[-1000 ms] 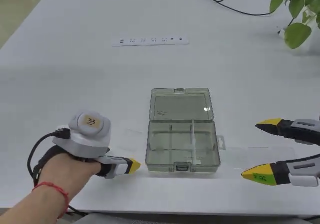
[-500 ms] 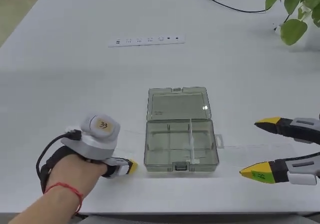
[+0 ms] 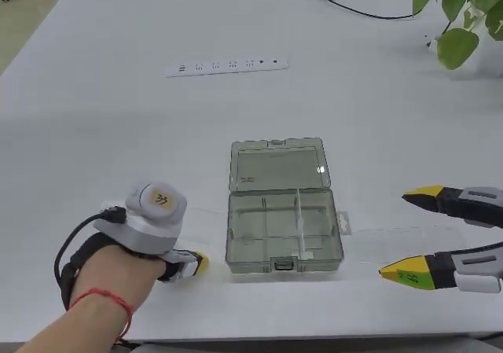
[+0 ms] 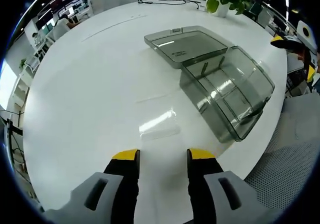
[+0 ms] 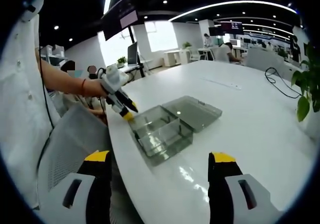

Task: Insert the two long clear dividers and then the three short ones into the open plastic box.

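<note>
The open plastic box point(image 3: 251, 257) lies mid-table with one clear divider point(image 3: 299, 219) standing inside. The left gripper point(image 4: 163, 155) is near its left side, fingers slightly apart and empty; the right gripper point(image 3: 394, 235), at the right, has fingers widely spread

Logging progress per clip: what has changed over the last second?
The left hand-held gripper leaned slightly rightward, its tips staying beside the open smoky-grey plastic box; nothing was gripped or released. The right hand-held gripper stays open, and the box with its one upright clear divider is unmoved.
</note>
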`<move>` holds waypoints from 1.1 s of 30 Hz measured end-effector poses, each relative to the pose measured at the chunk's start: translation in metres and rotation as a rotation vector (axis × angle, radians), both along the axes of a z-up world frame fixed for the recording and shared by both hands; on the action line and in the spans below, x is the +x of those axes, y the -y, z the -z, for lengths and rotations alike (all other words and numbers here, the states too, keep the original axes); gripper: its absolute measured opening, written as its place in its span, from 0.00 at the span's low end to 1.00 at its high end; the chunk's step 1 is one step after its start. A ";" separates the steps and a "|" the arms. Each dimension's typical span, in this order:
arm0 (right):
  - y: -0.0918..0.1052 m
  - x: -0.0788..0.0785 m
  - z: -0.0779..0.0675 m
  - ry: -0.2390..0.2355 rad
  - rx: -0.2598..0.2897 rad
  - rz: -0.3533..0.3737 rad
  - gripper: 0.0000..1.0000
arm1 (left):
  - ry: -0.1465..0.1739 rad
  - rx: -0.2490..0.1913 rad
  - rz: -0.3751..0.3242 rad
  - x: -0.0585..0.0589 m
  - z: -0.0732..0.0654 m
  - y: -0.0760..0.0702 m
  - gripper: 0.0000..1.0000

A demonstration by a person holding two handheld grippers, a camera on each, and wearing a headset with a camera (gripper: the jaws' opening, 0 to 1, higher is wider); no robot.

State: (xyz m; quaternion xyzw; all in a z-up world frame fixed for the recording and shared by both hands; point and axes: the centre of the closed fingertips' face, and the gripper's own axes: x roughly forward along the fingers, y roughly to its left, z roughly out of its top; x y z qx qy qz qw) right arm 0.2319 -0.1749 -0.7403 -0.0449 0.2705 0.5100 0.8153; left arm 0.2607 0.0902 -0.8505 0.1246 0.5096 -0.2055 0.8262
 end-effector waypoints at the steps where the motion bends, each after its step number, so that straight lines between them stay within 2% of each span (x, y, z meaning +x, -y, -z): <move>1: 0.000 0.000 0.000 0.002 0.000 0.001 0.80 | -0.005 0.003 0.002 0.000 0.000 -0.001 0.34; 16: 0.001 -0.004 0.004 -0.006 -0.015 0.000 0.79 | -0.061 0.025 0.033 -0.001 0.000 -0.002 0.32; 20: 0.000 -0.003 0.004 -0.004 -0.014 0.003 0.79 | -0.075 0.009 0.016 0.000 -0.001 -0.003 0.32; 27: -0.002 -0.003 0.003 -0.004 -0.019 0.002 0.79 | -0.080 -0.011 0.015 -0.001 -0.002 -0.003 0.31; 33: -0.003 -0.004 0.004 -0.007 -0.027 -0.002 0.79 | -0.080 -0.053 -0.014 -0.002 -0.004 -0.005 0.31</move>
